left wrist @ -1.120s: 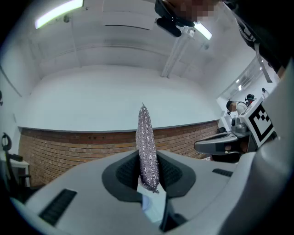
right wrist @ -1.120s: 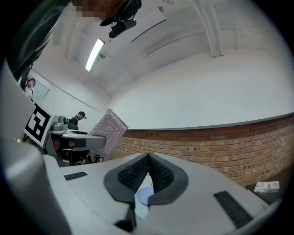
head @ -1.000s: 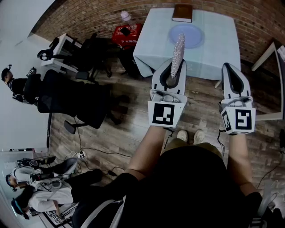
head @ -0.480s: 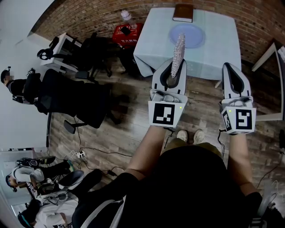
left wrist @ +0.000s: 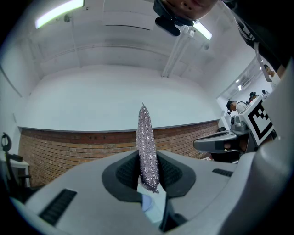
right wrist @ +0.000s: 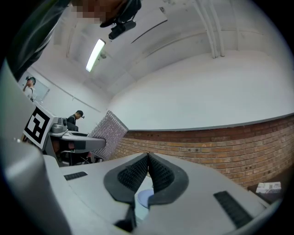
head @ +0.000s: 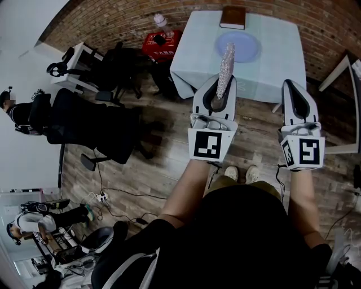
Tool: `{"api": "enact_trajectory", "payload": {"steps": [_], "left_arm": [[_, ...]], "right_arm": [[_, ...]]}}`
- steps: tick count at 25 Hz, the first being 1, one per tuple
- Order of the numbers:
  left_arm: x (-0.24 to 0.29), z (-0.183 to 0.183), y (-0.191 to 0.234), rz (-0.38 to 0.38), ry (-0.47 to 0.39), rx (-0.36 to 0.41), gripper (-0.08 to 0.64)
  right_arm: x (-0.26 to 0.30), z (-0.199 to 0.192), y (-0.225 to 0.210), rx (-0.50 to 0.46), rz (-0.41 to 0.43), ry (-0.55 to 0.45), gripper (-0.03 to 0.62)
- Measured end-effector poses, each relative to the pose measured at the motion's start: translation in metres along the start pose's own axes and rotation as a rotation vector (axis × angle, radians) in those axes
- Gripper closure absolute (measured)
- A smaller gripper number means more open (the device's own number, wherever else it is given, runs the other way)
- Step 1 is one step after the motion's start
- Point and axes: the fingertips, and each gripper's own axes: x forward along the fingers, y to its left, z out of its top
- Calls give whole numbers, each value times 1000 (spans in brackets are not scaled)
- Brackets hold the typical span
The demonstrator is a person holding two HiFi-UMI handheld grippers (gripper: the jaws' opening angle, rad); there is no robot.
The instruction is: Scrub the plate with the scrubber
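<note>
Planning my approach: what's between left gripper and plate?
Head view: only the scrubber the left gripper holds, pointing toward the plate; tablecloth there bare.

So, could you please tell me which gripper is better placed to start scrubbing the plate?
Left. The left gripper is shut on the scrubber, which points toward the plate on the table ahead. The right gripper has its jaws together with nothing between them.

A brick wall [head: 101,20] bounded a wood floor [head: 152,163]. A table [head: 276,62] under pale cloth stood near it, with a red crate [head: 161,44] just beside. Black chairs [head: 96,132] and a white desk [head: 79,62] stood further left. A strip light [left wrist: 59,13] glowed overhead.
</note>
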Motion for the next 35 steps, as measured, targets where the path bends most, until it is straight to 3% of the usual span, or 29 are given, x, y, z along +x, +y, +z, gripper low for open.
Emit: {"api": "enact_trajectory", "payload": {"steps": [23,35], "left_arm": [[-15,-4,57,-1,-14,8,480],[47,-37,94,36,-17,16,480]], "right_arm": [[18,2,35,5,-29,-15,557],[94,-21,5,5,-7,-45,557]]}}
